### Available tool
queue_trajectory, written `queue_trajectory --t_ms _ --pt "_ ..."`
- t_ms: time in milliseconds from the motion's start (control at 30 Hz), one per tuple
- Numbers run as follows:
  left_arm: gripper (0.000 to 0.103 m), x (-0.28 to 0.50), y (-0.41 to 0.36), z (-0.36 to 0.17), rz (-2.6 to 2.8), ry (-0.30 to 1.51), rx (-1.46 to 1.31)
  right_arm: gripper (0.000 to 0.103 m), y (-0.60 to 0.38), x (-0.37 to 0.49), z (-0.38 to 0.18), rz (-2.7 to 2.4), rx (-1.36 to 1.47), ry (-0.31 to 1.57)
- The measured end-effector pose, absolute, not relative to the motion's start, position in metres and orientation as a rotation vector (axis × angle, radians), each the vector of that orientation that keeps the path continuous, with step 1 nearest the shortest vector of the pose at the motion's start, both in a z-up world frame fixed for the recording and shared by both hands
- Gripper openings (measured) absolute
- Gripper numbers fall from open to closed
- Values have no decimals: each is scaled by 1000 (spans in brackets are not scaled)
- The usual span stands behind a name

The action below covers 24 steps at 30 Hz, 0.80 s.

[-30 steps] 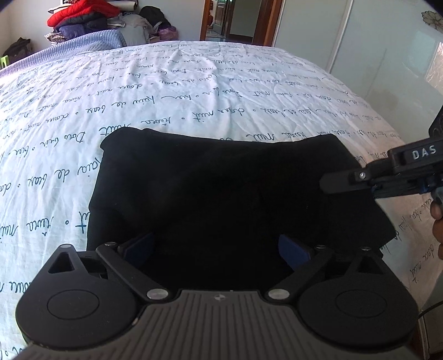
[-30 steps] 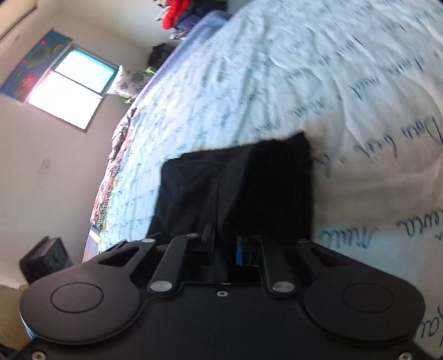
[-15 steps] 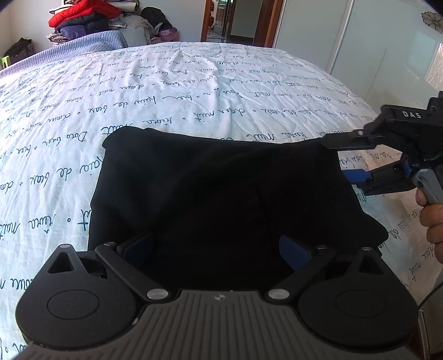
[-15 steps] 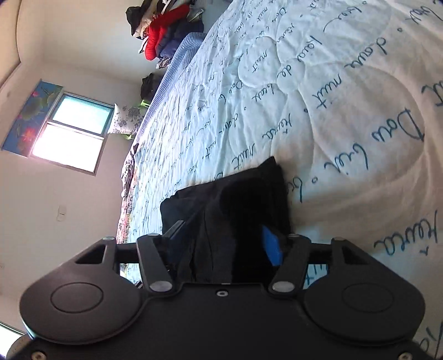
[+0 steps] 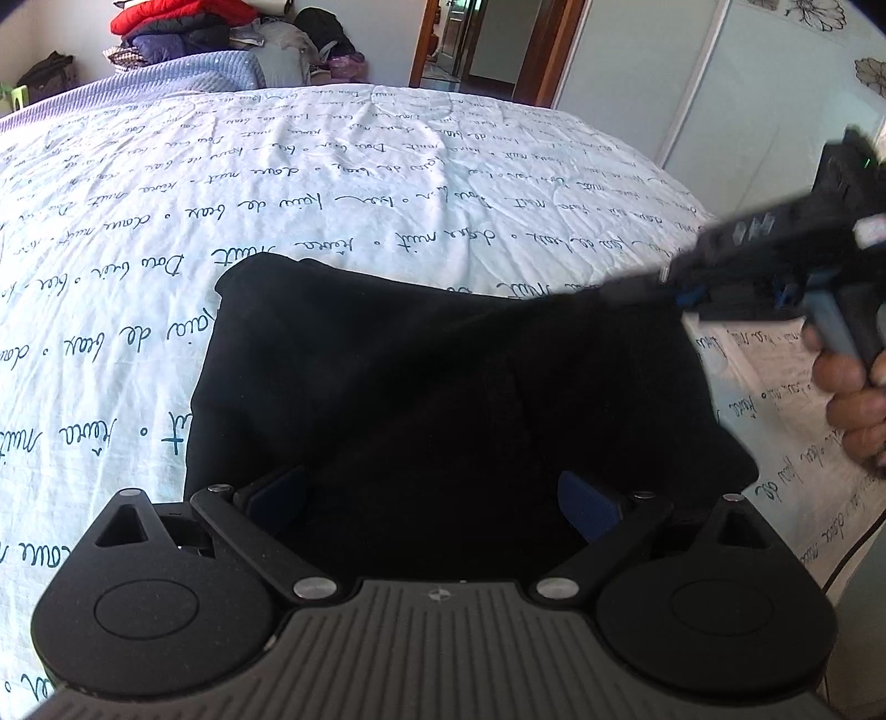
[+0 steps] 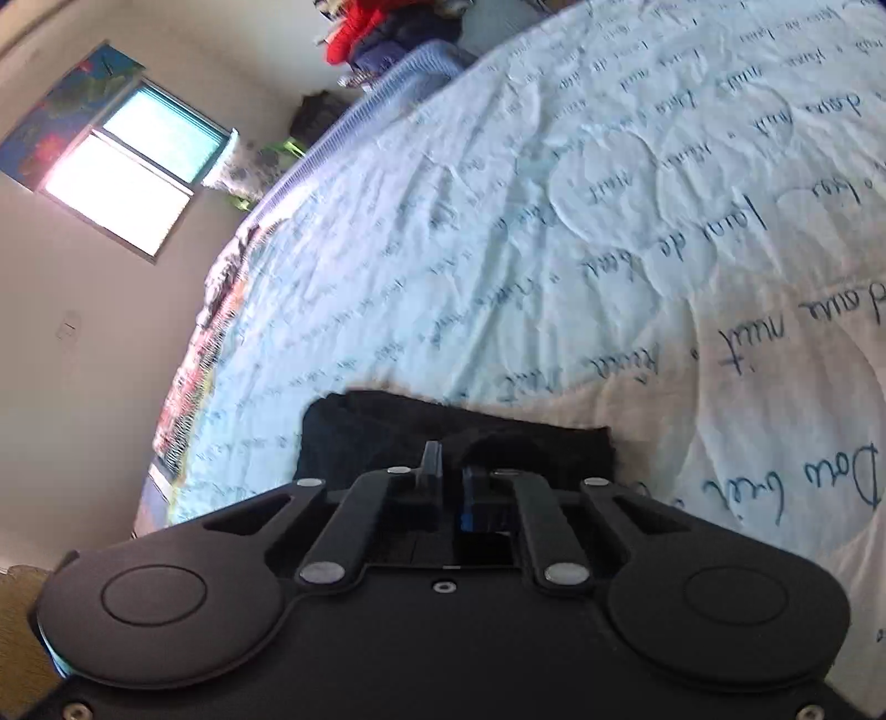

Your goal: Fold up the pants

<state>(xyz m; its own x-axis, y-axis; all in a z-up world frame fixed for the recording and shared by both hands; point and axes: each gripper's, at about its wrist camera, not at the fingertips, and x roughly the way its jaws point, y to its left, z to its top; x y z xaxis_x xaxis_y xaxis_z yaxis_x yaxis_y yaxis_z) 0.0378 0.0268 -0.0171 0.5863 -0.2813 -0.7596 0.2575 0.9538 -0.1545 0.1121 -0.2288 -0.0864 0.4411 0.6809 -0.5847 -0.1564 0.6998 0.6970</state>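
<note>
Black folded pants (image 5: pixel 443 387) lie on the white bedspread (image 5: pixel 332 183) printed with blue script. My left gripper (image 5: pixel 432 498) hovers open over their near edge, its blue pads wide apart and pressing on nothing. Coming in from the right, my right gripper (image 5: pixel 637 288) has its jaws shut on the far right corner of the pants, and a ridge of cloth rises toward its tips. A hand (image 5: pixel 853 399) holds that gripper. In the right wrist view the fingers (image 6: pixel 429 465) stand together at the edge of the pants (image 6: pixel 387 426).
The bed's right edge runs close to a pale sliding wardrobe door (image 5: pixel 692 83). A doorway (image 5: pixel 476 44) opens beyond the far end. Piled clothes (image 5: pixel 166 25) sit at the back left. A window (image 6: pixel 127 183) is on the far wall.
My right gripper opened beside the pants' right edge, moved toward the far right corner and shut there, and the cloth now rises toward it. The left gripper stayed still and open.
</note>
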Motion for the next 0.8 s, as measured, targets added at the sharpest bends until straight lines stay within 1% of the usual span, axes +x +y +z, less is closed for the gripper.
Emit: queue_trajectory --t_ms 67,100,133,167,233,300,333,367,400,433,467,567,600,633,667,700,733,800 --pt "99 37 29 -15 -320 886 -40 7 -230 112 -111 523 602 1041" --pt "99 36 31 -12 -323 882 -46 9 -236 108 -116 521 656 1021" --pt "99 36 33 -10 -321 881 -50 15 -243 103 -115 519 719 991" --pt "99 36 37 -6 -320 879 -54 17 -249 98 -110 502 752 954" --pt "99 35 44 -1 -317 864 -51 39 -256 87 -92 426 720 876" --pt "99 37 48 -2 -286 854 -30 41 -250 82 -69 388 635 787" --pt "99 38 50 -5 -271 857 -24 48 -244 84 -59 427 627 761" --pt "99 38 52 -8 -263 860 -24 58 -234 90 -52 491 642 765" --pt "99 37 54 -11 -259 858 -25 80 -219 101 -47 570 659 786" --pt "99 35 54 -13 -256 851 -19 84 -201 111 -45 641 655 812" --pt "99 32 53 -15 -254 841 -8 84 -178 124 -44 705 624 849" --pt "99 25 48 -21 -247 815 36 79 -108 167 -52 764 430 960" --pt "100 24 48 -23 -243 813 42 69 -85 179 -57 764 365 997" --pt "100 23 48 -24 -242 808 37 56 -65 190 -60 774 300 1018" --pt "101 21 50 -26 -243 801 26 53 -46 198 -62 782 223 1033" --pt "101 19 52 -28 -244 796 16 48 -28 202 -65 784 145 1047" --pt "102 18 54 -31 -240 795 6 36 -11 204 -69 790 36 1049" --pt "103 14 56 -36 -234 777 -7 23 17 205 -79 771 -171 1033"
